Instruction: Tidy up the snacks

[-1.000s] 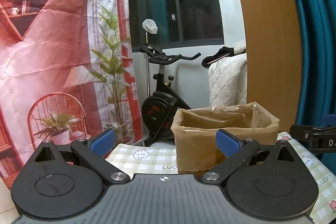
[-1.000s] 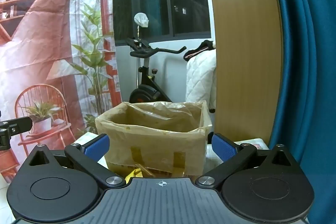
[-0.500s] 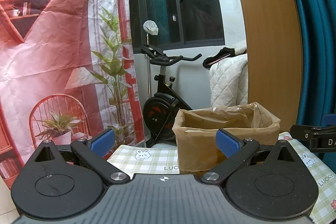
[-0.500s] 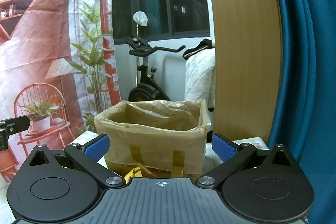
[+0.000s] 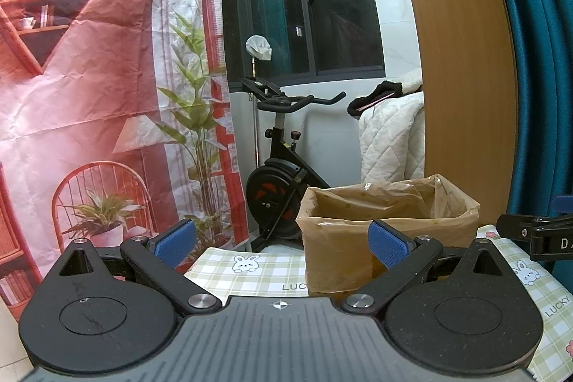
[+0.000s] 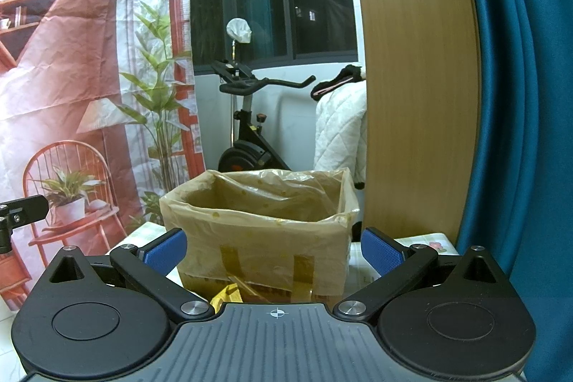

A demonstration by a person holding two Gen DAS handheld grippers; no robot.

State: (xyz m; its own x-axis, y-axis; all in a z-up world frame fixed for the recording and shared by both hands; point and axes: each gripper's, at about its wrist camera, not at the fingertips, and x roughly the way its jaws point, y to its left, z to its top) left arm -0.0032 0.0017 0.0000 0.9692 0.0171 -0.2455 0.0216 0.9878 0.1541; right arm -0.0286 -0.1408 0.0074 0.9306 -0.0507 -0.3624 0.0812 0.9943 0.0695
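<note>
Where the room opens behind the counter, a red printed backdrop (image 5: pixel 89 95) hangs at the left, a wood panel (image 5: pixel 462 59) and a teal curtain (image 5: pixel 537 59) stand at the right, and an exercise bike (image 5: pixel 283 167) sits between them under a dark window.

Counter: covered by a green checked cloth (image 5: pixel 250 271) printed with rabbits and the word LUCKY.

Box: a cardboard box (image 6: pixel 261 238) lined with a clear plastic bag, taped at the front, upright on the cloth, straight ahead of the right gripper and right of centre for the left one.

Left gripper (image 5: pixel 281 240): blue-padded fingers spread wide, holding nothing.

Right gripper (image 6: pixel 274 253): fingers spread wide, empty, framing the box.

Snack: a yellow wrapper (image 6: pixel 225 296) lies at the foot of the box, mostly hidden behind the right gripper's body.
</note>
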